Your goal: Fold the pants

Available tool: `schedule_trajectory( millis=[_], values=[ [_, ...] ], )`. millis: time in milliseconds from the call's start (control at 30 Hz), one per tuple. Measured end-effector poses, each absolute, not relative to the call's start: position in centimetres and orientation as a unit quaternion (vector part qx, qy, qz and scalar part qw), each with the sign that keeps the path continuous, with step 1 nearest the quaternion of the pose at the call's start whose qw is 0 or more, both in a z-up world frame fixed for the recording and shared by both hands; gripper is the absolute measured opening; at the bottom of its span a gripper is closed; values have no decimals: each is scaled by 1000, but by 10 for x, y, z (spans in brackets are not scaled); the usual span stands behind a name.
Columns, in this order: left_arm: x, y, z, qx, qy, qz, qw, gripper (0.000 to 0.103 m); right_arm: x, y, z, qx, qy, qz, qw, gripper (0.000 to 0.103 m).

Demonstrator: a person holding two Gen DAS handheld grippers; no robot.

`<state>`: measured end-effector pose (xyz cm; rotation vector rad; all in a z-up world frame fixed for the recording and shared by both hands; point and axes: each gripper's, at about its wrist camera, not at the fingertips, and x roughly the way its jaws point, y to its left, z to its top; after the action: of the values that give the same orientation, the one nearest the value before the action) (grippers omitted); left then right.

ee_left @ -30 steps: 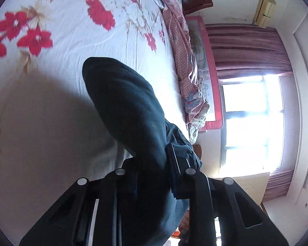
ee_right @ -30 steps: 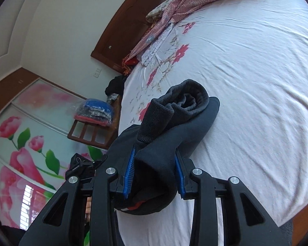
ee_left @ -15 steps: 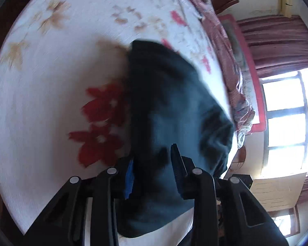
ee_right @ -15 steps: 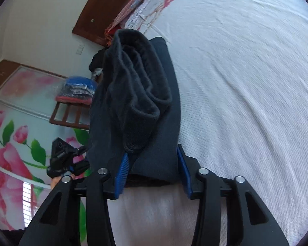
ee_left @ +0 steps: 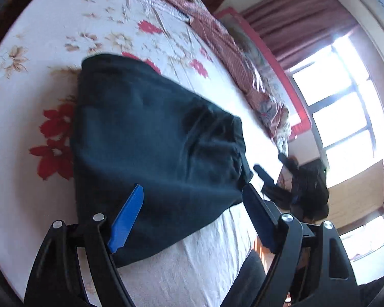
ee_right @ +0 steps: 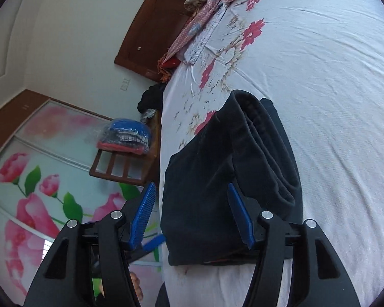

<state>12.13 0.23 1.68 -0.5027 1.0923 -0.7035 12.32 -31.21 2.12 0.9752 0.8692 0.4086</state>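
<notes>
The dark pants [ee_left: 156, 148] lie folded in a thick bundle on the bed [ee_left: 33, 168], on its white sheet with red flowers, close to the near edge. The left tongs [ee_left: 193, 197] are opening; the pants are between the two blue pads, but the pads do not press on the cloth. The right tongs [ee_right: 190, 197] are opening too, and their pads [ee_right: 239, 213] stand apart on both sides of the near end of the pants [ee_right: 217, 179] without pinching it. In the left view the right tongs [ee_left: 294, 179] show, blurred, beside the far corner of the bundle. A pink checked blanket [ee_right: 212, 5] lies at the head of the bed. Beside the bed, a wooden stool [ee_right: 117, 165] carries a blue packet [ee_right: 128, 134].
</notes>
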Motion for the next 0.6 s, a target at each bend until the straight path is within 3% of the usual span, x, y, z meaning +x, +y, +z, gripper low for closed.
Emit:
schedule_trajectory(
  millis=[33,67,133,167,200,233,433,500,533,600],
  values=[
    [119,-3,6,-220,522,-321,759,79,126,-312,9,454,411,163,774,58],
    [111,-1,-9,-203,539,-309,757,71,126,-316,-5,463,418,138,769,58],
    [98,14,-28,-205,541,-311,754,53,112,-332,-31,503,400,119,757,32],
    [95,25,-35,-212,544,-304,753,27,104,-340,-43,521,400,102,747,2],
    [95,38,-42,-234,550,-292,747,6,98,-346,-53,541,396,92,736,0],
    [95,51,-52,-270,558,-286,731,3,94,-348,-59,558,391,95,726,0],
    [90,56,-55,-280,562,-276,727,2,96,-341,-30,510,422,77,746,0],
    [86,56,-38,-264,555,-266,743,6,93,-331,-9,484,411,92,767,7],
    [84,55,-26,-250,547,-264,754,13,94,-322,1,474,406,109,774,10],
    [85,56,-4,-258,514,-255,777,63,98,-309,7,491,385,150,767,32]
  ],
)
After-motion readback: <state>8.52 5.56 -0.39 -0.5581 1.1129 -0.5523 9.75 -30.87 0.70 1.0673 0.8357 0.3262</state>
